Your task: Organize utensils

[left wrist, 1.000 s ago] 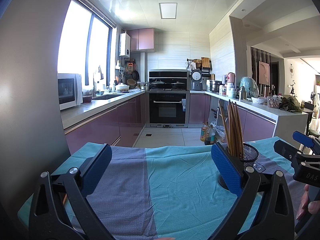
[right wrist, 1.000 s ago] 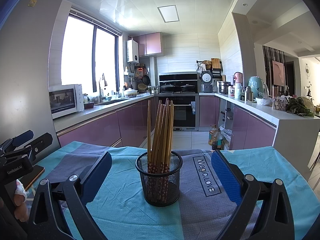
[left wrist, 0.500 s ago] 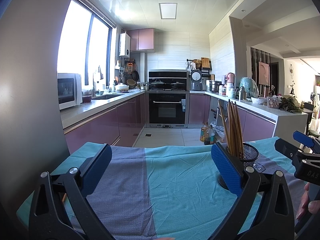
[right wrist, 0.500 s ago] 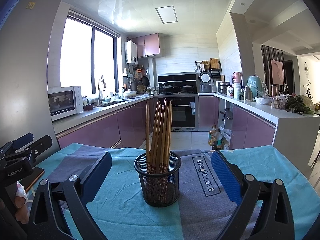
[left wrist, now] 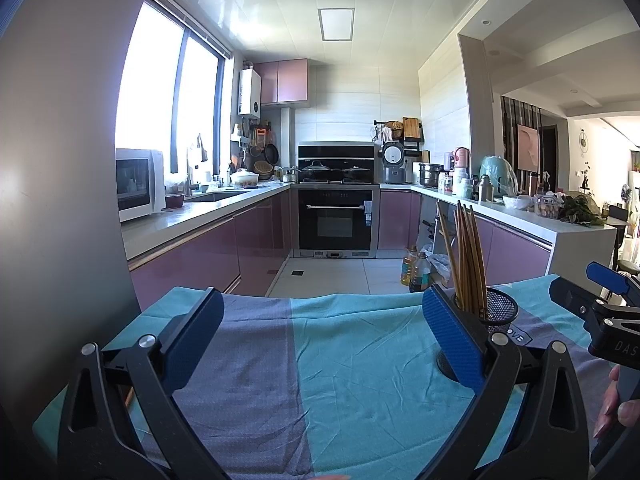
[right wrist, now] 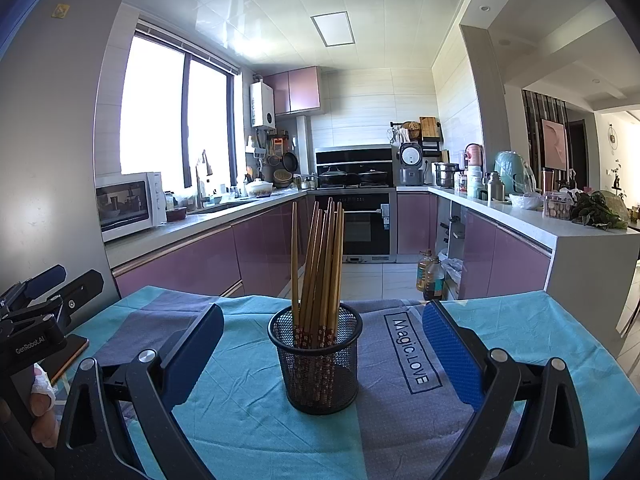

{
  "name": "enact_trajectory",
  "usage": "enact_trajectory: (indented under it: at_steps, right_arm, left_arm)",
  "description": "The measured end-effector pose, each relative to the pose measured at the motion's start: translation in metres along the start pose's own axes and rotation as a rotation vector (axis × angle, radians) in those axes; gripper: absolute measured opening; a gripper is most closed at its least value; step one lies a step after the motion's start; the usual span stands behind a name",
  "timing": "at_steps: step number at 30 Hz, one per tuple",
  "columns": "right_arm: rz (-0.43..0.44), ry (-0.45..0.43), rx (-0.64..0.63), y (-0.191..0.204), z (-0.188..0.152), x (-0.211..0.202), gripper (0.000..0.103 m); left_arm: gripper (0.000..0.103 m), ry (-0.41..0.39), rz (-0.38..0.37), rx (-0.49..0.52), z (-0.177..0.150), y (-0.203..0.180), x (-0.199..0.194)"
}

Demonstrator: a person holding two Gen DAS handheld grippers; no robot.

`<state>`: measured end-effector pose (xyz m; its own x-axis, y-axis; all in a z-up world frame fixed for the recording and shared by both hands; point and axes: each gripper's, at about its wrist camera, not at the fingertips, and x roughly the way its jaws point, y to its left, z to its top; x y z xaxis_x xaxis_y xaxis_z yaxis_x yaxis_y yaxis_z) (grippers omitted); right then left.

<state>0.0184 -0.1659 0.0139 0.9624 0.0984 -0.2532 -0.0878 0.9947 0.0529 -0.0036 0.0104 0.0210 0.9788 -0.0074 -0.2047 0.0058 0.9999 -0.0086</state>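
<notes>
A black mesh holder (right wrist: 318, 360) stands upright on the table and holds several wooden chopsticks (right wrist: 320, 264). My right gripper (right wrist: 320, 354) is open and empty, its blue pads on either side of the holder but nearer the camera. In the left wrist view the holder (left wrist: 498, 312) and its chopsticks (left wrist: 468, 260) show partly hidden behind the right pad. My left gripper (left wrist: 320, 344) is open and empty above bare cloth, left of the holder. The right gripper (left wrist: 608, 312) shows at that view's right edge; the left gripper (right wrist: 36, 316) shows at the right wrist view's left edge.
The table carries a teal and grey-purple cloth (right wrist: 500, 332) printed "Magic.LOVE". A dark flat object with a brown edge (right wrist: 68, 354) lies at the table's left side. A grey fridge wall (left wrist: 60, 200) stands close on the left. Purple kitchen cabinets, an oven and oil bottles (right wrist: 430, 276) lie beyond the far edge.
The right gripper has drifted slightly, so the holder sits a little lower and nearer in its view. The left gripper has barely moved. Both stay open.
</notes>
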Motion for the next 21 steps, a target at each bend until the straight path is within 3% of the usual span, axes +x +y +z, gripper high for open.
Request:
enact_trajectory:
  at_steps: [21]
  right_arm:
    - [0.0, 0.002, 0.003, -0.0006, 0.0002, -0.0004, 0.096]
  left_arm:
    - [0.098, 0.0, -0.002, 0.001, -0.0004, -0.0016, 0.0005]
